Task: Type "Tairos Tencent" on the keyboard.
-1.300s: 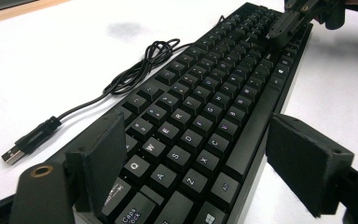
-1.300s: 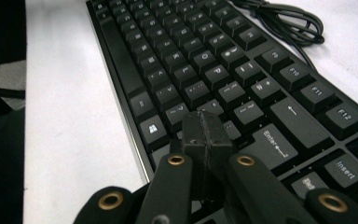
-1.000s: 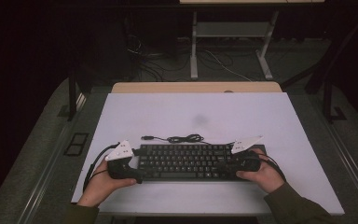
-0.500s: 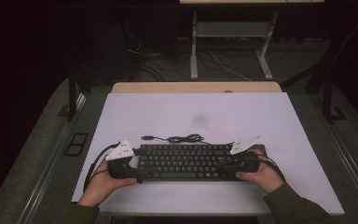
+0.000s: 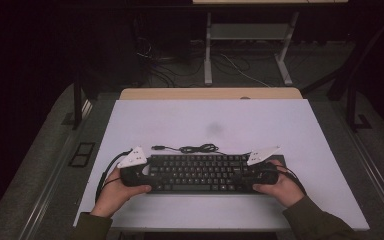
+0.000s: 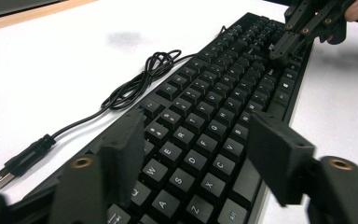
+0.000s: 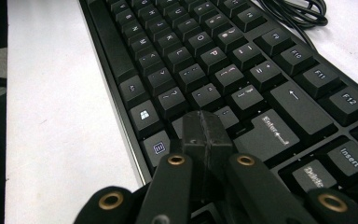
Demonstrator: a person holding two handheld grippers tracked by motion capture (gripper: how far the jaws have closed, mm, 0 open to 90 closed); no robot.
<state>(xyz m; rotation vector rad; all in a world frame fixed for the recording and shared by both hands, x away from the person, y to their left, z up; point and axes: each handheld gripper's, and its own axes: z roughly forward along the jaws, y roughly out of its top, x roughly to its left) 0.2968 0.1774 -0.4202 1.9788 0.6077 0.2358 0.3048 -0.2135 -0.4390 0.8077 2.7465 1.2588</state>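
2 grippers sit at the ends of the keyboard (image 5: 200, 173), whose long axis runs left-right across the table (image 5: 180, 120), near your edge. Your left gripper (image 6: 193, 161) hangs over the left end w/ jaws spread; they've just been closing in, and the Q/W/E/A/S/D keys lie below the gap, no pad pressing on anything. Your right gripper (image 7: 205, 135) has its jaws pressed together, tips down at the keys beside Enter at the right end; can't tell if they touch. The cable (image 5: 190, 148) coils just behind the keyboard, USB plug (image 6: 2, 175) lying loose on the table. For a left-end key, left hand's nearer: keys lie straight ahead and below its jaws.
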